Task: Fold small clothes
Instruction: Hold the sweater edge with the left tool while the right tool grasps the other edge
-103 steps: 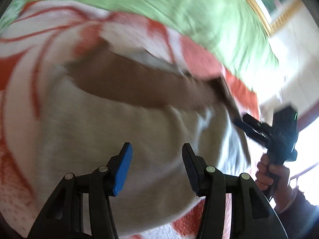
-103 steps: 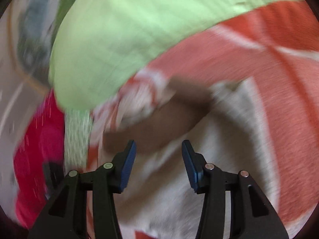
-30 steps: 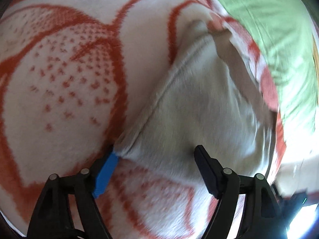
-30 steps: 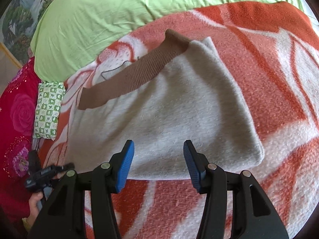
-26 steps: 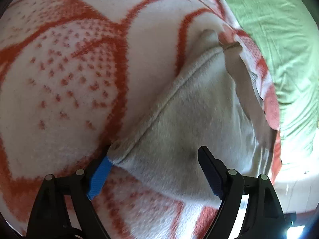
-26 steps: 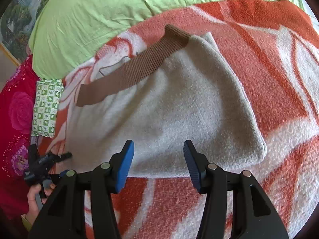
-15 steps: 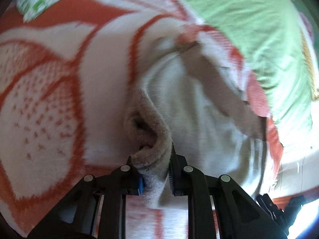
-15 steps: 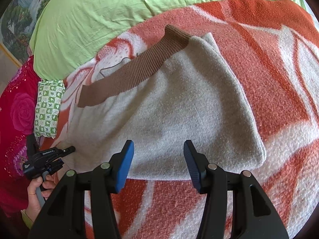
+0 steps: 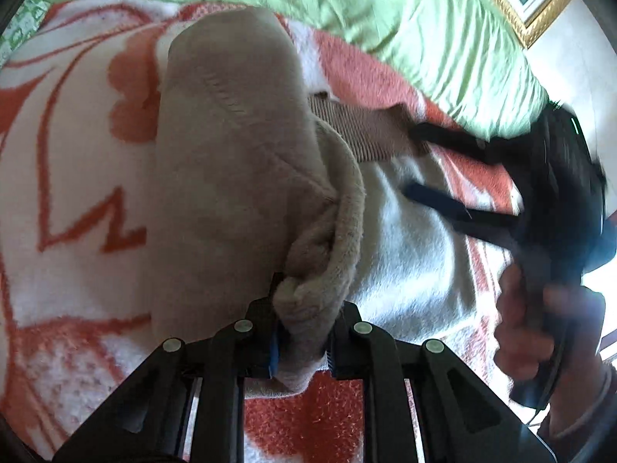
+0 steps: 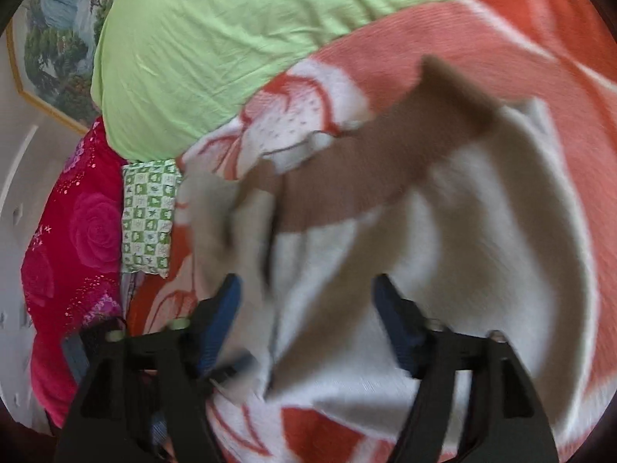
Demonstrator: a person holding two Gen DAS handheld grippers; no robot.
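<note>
bed [image 10: 520, 34]: orange-white blanket, green sheet at far edge | garment [image 9: 231, 162]: mid-bed, one side lifted over itself, first fold underway, rest undone | left tool [image 9: 299, 341]: clamped on garment corner | right tool [image 10: 308, 316]: opening, nothing gripped

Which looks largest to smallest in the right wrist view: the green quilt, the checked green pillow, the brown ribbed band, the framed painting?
1. green quilt
2. brown ribbed band
3. framed painting and checked green pillow: too alike to rank; the painting is cut off by the frame edge.
</note>
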